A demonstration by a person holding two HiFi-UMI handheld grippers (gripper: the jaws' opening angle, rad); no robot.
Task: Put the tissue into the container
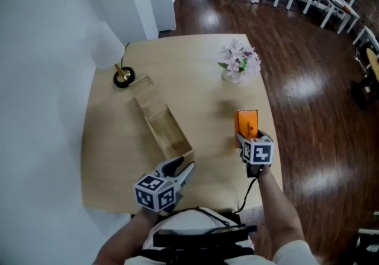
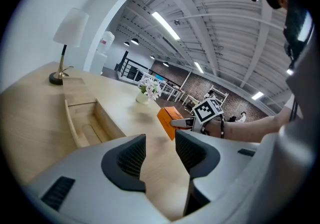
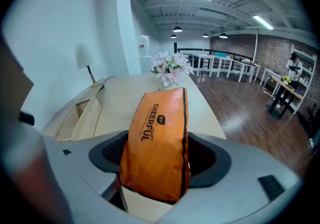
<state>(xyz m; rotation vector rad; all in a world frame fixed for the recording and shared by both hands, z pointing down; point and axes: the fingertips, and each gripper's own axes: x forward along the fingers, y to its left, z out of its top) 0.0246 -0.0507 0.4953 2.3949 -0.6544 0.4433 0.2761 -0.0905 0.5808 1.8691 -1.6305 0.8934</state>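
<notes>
Tissue pack [image 3: 157,138] is clamped in the right claw [image 3: 160,159], over the table's [image 1: 112,157] right side, well apart from the wooden box [image 1: 161,123]. The left claw [image 2: 160,150] is apart and empty. The shiny wrap looks slippery, so the pack could slide out

Left gripper [image 2: 160,141], dark ribbed fingers [image 2: 131,158] apart over pale wooden worktop [image 2: 30,113], open rectangular wooden container [image 2: 90,120] left, orange tissue pack [image 2: 166,119] ahead

Left gripper [image 1: 180,169]: grey plastic, two curved jaws, black bumpy pads [image 2: 131,157]. Right gripper [image 1: 247,135]: same grey. Each has cube [image 1: 155,193] with black-and-white squares. Thin black cable [image 1: 253,182] on right one. White sleeves [image 1: 291,253].
</notes>
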